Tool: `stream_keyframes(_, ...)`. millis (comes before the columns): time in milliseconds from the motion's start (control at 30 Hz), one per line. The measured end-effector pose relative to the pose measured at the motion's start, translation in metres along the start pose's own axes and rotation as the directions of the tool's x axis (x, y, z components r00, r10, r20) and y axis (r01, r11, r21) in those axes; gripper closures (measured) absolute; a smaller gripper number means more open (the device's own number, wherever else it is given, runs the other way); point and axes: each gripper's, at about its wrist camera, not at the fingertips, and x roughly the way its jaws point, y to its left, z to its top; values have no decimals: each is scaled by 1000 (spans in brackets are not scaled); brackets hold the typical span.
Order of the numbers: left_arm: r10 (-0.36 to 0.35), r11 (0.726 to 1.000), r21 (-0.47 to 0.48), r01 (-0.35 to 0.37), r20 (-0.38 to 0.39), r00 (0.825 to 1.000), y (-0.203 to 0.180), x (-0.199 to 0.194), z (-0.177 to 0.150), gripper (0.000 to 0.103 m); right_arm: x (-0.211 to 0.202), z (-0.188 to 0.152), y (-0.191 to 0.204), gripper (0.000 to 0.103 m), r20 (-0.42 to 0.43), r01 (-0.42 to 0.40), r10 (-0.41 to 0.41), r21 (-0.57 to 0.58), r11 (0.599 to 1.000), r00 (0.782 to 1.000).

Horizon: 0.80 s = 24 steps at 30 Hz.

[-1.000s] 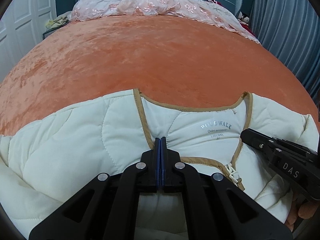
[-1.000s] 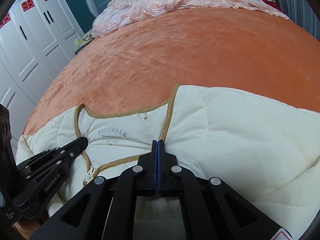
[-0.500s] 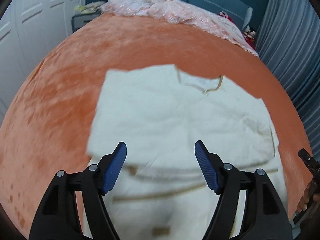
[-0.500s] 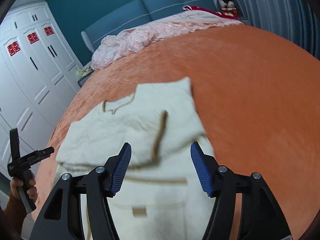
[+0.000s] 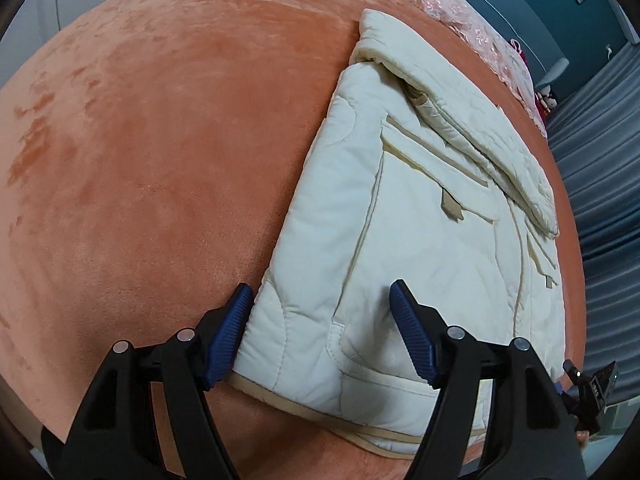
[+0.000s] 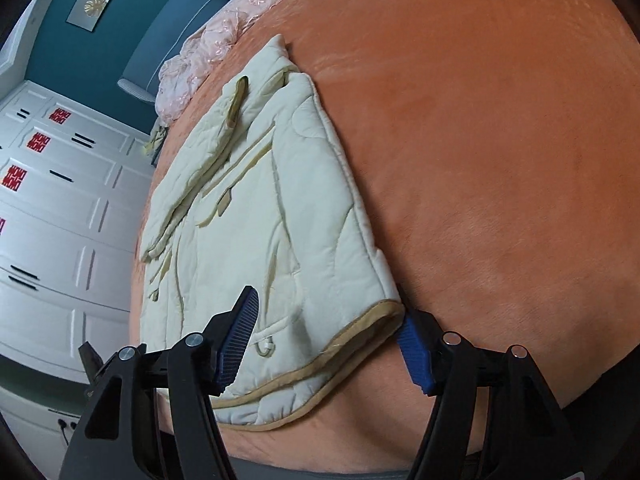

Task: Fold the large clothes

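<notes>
Lying on one orange bedspread is a single cream quilted jacket, folded into a long padded block with tan binding along its near hem; it takes up the near part of the bed, with wide bare velvet on either side. In the left wrist view, going left to right, bare orange comes first, then the left gripper, whose two blue-padded fingers stand well apart with the near left corner of the jacket between them, the left pad just beside the garment's edge and neither pad pressing on it. Two flap pockets with tan tabs show on the jacket front, and one sleeve is folded lengthwise along the top. At the far right edge of that view a small part of the other tool is visible beside grey-blue curtains. In the right wrist view, a white wardrobe with four red paper emblems fills the left, one pink lace coverlet lies at the head of the bed, and the right gripper is spread wide, with the jacket's near right corner and its tan hem lying between the two blue pads, not clamped. Bare orange velvet fills the right.
</notes>
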Motion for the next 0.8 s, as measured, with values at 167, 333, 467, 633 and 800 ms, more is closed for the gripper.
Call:
stream_keyframes(167,-32,997,-74,31,-5,999,0,4,4,81,6,-4,17,80,13,1,-1,-1,1000,1000)
stream_keyframes(333,-52,998,-35,52,21,998,-12,-25,0,93,-18,-2,37,95,34,43,-41,-66,997,999)
stream_keyframes(467,-40,998,57,37,41,998,-30,-60,-7,95,-43,-9,53,95,5,75,-75,-177,981,997)
stream_keyframes(633,-28,992,123,27,10,1000,-27,-101,-38,96,-82,-36,58,95,-86,120,-155,-320,940,984)
stream_keyframes(800,25,983,182,-3,-120,992,-4,-147,-96,96,-129,-89,55,95,-252,141,-273,-441,886,928)
